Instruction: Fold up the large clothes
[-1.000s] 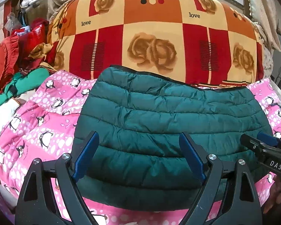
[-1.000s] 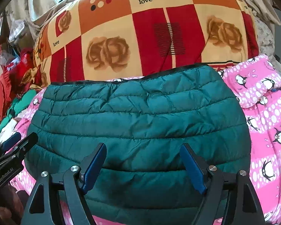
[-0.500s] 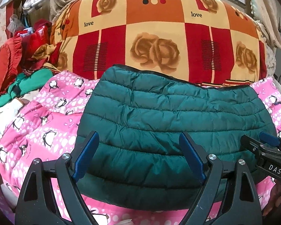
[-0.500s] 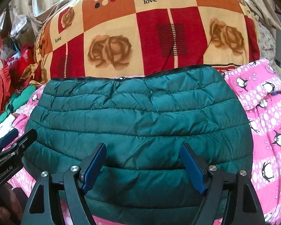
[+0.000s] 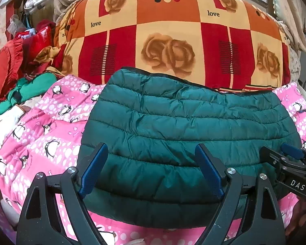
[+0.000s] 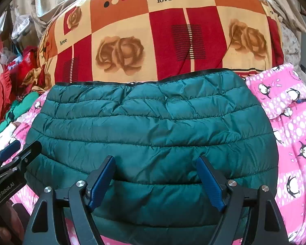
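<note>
A dark green quilted puffer jacket (image 5: 183, 122) lies folded into a compact block on a pink penguin-print blanket (image 5: 51, 134); it also shows in the right wrist view (image 6: 153, 130). My left gripper (image 5: 151, 153) is open and empty, hovering just above the jacket's near left part. My right gripper (image 6: 156, 163) is open and empty above the jacket's near right part. Each gripper shows at the edge of the other's view: the right gripper (image 5: 283, 159) and the left gripper (image 6: 16, 153).
A big rolled quilt with red, orange and cream squares and roses (image 5: 173, 40) rises right behind the jacket. A heap of red and green clothes (image 5: 20, 65) lies at the far left. The pink blanket (image 6: 291, 122) spreads to the right.
Both grippers have drawn back and lifted slightly, so the jacket sits a little lower and further off in both views. The jaws stay open. The jacket has not moved.
</note>
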`<state>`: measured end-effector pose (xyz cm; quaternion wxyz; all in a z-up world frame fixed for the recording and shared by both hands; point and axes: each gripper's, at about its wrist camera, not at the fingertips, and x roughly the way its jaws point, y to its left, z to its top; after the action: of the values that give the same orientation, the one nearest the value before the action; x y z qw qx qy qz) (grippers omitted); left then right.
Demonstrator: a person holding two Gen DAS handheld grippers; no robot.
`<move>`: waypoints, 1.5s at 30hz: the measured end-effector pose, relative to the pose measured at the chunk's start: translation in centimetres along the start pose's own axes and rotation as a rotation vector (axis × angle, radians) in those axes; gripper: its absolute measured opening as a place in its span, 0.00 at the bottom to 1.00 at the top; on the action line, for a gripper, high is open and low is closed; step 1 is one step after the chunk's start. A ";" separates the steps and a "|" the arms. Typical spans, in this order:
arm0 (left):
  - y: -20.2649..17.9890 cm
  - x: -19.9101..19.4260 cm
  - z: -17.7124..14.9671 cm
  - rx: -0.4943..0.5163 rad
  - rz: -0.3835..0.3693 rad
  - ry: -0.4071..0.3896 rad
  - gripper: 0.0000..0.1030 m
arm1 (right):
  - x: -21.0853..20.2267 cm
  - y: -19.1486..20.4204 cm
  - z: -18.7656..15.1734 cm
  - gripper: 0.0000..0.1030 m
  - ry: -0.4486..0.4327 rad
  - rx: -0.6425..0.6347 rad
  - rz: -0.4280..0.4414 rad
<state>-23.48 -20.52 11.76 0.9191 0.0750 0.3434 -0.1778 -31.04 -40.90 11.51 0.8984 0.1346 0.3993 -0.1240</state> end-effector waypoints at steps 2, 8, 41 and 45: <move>0.0 0.0 -0.1 0.000 -0.001 0.002 0.85 | 0.0 0.0 0.0 0.78 -0.001 0.001 0.000; 0.1 0.1 -0.1 -0.003 -0.002 0.005 0.85 | 0.1 0.0 0.0 0.78 0.000 0.002 0.002; -1.0 -0.1 -0.8 0.062 0.080 0.011 0.85 | 0.0 0.1 -0.5 0.79 0.001 0.017 0.015; -1.4 -0.5 -1.0 0.089 0.093 -0.004 0.85 | 0.0 0.1 -0.5 0.79 0.001 0.020 0.018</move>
<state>-24.95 -21.41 11.28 0.9229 0.1311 0.3295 -0.1501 -31.36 -40.68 11.18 0.8979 0.1473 0.3972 -0.1201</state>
